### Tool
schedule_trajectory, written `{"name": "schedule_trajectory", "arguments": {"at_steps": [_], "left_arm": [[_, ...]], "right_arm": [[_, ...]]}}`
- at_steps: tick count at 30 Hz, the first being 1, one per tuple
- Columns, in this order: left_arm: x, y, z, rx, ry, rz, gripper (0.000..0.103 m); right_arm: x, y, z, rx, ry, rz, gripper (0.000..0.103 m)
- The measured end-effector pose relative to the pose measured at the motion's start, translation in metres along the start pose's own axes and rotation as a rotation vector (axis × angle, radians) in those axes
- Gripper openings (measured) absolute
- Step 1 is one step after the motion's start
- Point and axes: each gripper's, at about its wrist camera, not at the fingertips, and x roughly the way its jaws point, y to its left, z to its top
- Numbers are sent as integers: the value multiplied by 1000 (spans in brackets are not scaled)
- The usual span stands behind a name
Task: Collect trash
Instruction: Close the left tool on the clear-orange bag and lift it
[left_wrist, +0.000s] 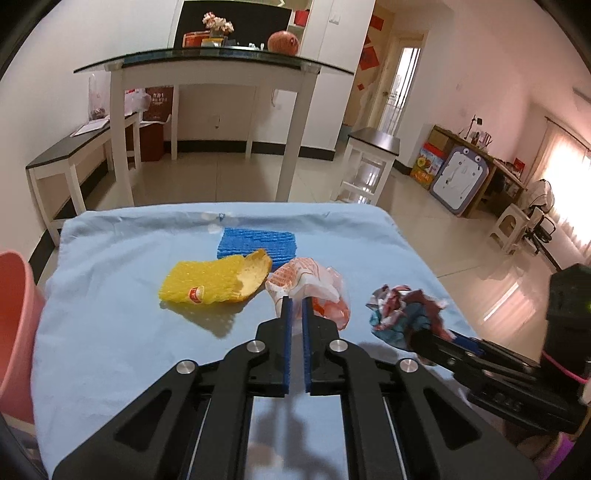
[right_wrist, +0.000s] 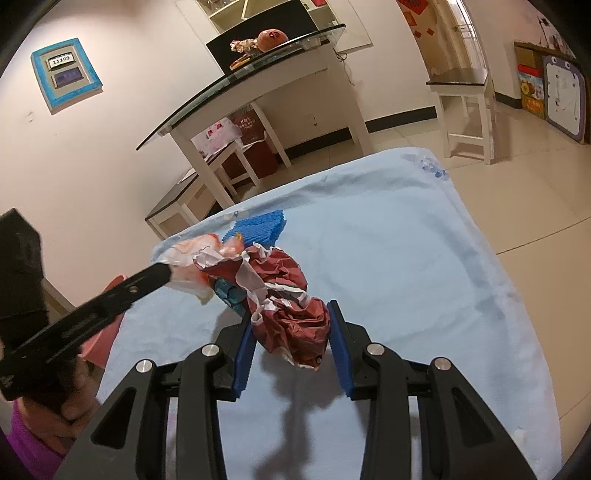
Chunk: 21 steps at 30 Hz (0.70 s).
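My left gripper (left_wrist: 295, 301) is shut on the near edge of a crumpled white and orange plastic bag (left_wrist: 310, 280); in the right wrist view the same bag (right_wrist: 192, 254) sits at the left gripper's tip (right_wrist: 166, 271). My right gripper (right_wrist: 291, 310) is shut on a wad of dark red, white and teal paper (right_wrist: 291, 314), held above the cloth with its shadow below. The wad (left_wrist: 402, 310) also shows at the right of the left wrist view. A yellow foam net (left_wrist: 201, 282), a piece of fruit peel (left_wrist: 255, 273) and a blue foam net (left_wrist: 258, 243) lie on the light blue cloth (left_wrist: 110, 332).
A pink bin (left_wrist: 14, 325) stands at the table's left edge. Beyond the table's far edge are tiled floor, a white glass-topped table (left_wrist: 207, 62), a low bench (left_wrist: 74, 147) and a small white stand (left_wrist: 369, 162). A hand and purple sleeve (right_wrist: 33, 443) hold the left gripper.
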Motion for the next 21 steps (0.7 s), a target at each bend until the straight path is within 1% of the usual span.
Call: {"name": "schedule_trajectory", "arguments": {"at_steps": [8, 12, 16, 21], "left_arm": [[-39, 4, -4, -10, -43, 4, 4], [-60, 7, -8, 5, -81, 25, 4], [-82, 14, -10, 17, -126, 54, 5], [-110, 33, -8, -10, -186, 95, 4]], "right_arm": [[-3, 10, -2, -50, -18, -42, 37], [-5, 18, -3, -81, -31, -69, 36], [-9, 26, -5, -71, -27, -38, 36], [-17, 54, 1, -125, -58, -8, 36]]}}
